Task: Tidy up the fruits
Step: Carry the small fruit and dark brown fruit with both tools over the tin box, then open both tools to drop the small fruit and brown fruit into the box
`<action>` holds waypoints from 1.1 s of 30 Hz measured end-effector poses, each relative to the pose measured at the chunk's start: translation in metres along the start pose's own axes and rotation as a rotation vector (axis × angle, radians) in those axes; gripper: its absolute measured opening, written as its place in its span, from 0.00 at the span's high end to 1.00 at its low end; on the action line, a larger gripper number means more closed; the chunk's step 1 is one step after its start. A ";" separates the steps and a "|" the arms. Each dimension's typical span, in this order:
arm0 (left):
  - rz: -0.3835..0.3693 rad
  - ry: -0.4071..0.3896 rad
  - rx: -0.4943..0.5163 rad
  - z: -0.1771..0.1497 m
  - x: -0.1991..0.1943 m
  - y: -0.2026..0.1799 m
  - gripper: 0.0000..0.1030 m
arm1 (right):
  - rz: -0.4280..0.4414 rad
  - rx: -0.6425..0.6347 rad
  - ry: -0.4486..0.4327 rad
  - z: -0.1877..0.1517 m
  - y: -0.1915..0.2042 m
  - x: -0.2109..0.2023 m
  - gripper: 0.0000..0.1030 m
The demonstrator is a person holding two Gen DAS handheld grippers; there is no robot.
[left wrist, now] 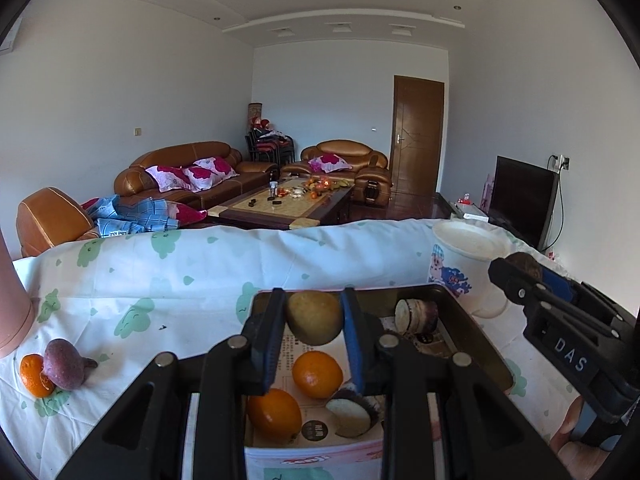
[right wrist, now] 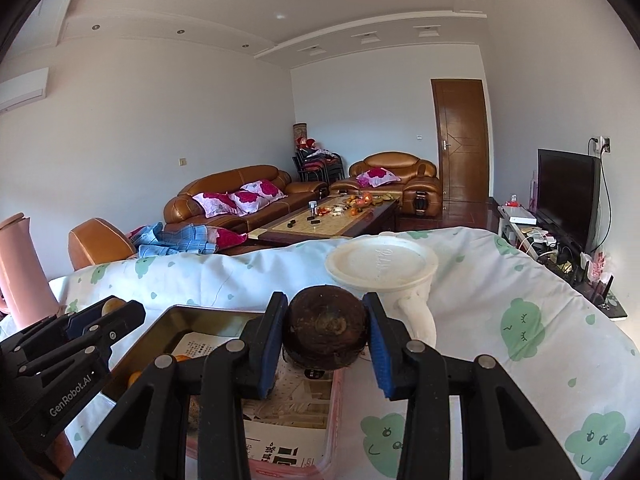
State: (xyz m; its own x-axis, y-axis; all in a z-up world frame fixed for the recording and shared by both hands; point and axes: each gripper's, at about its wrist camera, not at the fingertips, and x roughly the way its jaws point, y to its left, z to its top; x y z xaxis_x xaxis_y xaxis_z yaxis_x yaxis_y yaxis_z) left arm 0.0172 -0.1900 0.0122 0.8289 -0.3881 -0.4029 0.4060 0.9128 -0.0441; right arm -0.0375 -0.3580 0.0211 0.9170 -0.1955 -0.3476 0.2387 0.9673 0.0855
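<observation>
left gripper (left wrist: 314, 320): pinching a yellow-green fruit (left wrist: 315, 317) between both fingers (left wrist: 267, 336), holding it above the tin (left wrist: 472, 312); pads pressing on its sides.
right gripper (right wrist: 326, 330): clamping a brown fruit (right wrist: 326, 326) across its widest part, hanging over the tin's right edge, just in front of the cup (right wrist: 382, 266).
tin: sitting on the desk (left wrist: 160, 280) under a white cloth with green prints; already carrying two oranges (left wrist: 317, 374) and two cut purple-skinned pieces (left wrist: 352, 410), with a third cut piece at the far corner.
still outside: an orange (left wrist: 34, 374) and a purple tuber (left wrist: 64, 364) lying touching each other at the cloth's left, well apart from the tin.
yellow-green fruit, handling: looking smooth, round and firm, so likely slipping if squeezed off-centre; gripping across the middle seeming safest.
brown fruit, handling: looking rough-skinned and stiff, probably heavier than the oranges; rough skin likely helping the pads; gripping at the broad waist, as now, seeming right.
cut pieces, handling: pale faces probably soft and easy to bruise; taking them by the skin side seeming better.
risk: setting a round fruit down likely sending it rolling against the oranges; lowering close to the tin floor before letting go seeming wise.
progress: judging the sorting to be well under way, two fruits in the air and two left on the cloth.
</observation>
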 end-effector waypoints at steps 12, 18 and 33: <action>0.013 0.084 0.038 -0.003 0.028 -0.017 0.72 | 0.013 -0.040 0.112 -0.006 0.006 0.025 0.60; 0.013 0.133 0.026 -0.004 0.037 -0.013 0.72 | 0.036 -0.088 0.187 -0.008 0.017 0.040 0.60; 0.021 0.223 0.034 -0.007 0.055 -0.013 0.72 | 0.076 -0.106 0.282 -0.013 0.022 0.056 0.60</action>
State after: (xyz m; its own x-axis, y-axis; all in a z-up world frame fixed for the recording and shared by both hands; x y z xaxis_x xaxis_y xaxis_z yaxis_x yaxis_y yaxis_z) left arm 0.0546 -0.2227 -0.0157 0.7329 -0.3282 -0.5959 0.4055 0.9141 -0.0047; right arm 0.0155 -0.3453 -0.0087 0.8025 -0.0835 -0.5908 0.1243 0.9918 0.0287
